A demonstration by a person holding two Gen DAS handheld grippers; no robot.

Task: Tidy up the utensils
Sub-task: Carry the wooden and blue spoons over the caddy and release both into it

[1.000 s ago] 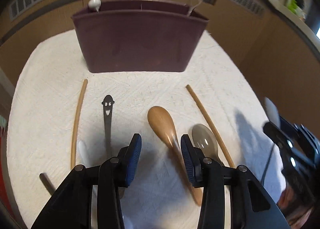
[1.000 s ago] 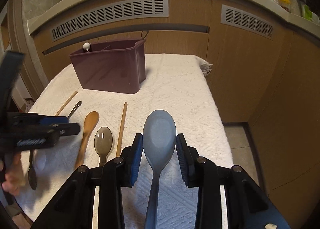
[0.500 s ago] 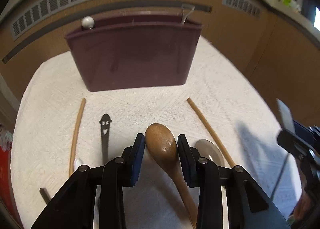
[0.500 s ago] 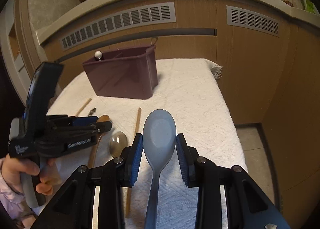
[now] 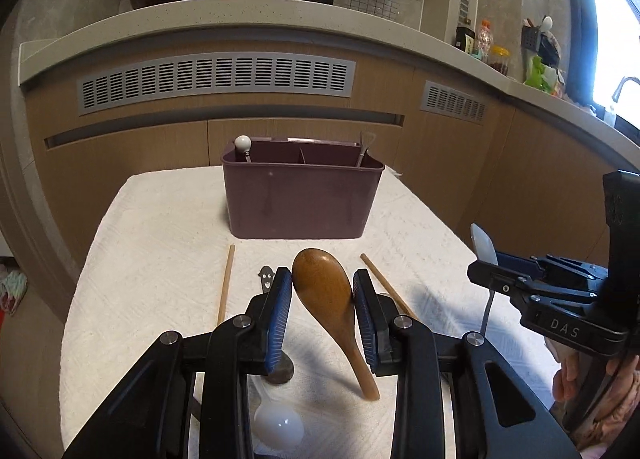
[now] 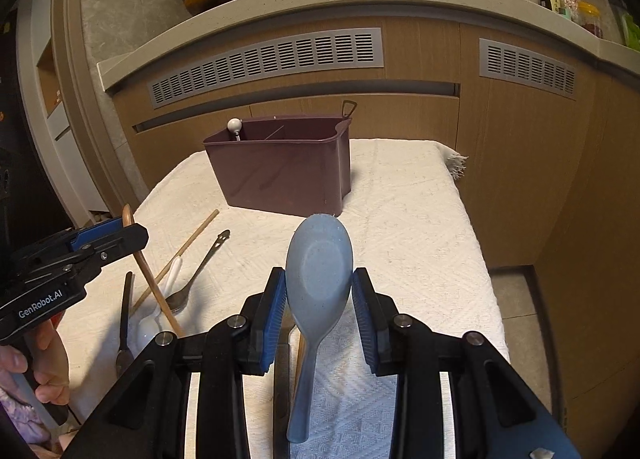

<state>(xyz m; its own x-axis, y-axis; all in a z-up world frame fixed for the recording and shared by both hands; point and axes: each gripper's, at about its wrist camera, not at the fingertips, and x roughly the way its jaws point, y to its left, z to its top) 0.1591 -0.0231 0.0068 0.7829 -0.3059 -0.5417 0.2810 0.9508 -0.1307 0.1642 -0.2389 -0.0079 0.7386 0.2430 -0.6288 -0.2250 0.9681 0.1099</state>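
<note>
The left tongs [image 5: 322,295] are clamping the bowl of a brown wooden spoon [image 5: 326,291], having just been closing on it, its handle hanging clear above the white cloth [image 5: 160,259] covering the worktop. The right tongs [image 6: 319,291] are gripping a pale blue rice paddle [image 6: 318,263] by its bowl, likewise lifted. Ahead, the maroon utensil caddy [image 5: 300,199] is standing near the cloth's far edge, with bare cloth lying open between it and both tongs. The left view is showing its dividers, a white ball-topped utensil [image 5: 243,144] in the left compartment and a metal handle [image 5: 366,141] at the right. The right view is showing the cloth's frayed right corner [image 6: 456,163], the floor beyond, and a smiley-handled spoon [image 6: 200,263], chopstick [image 6: 180,251] and white spoon [image 6: 160,307] lying near the left edge.
</note>
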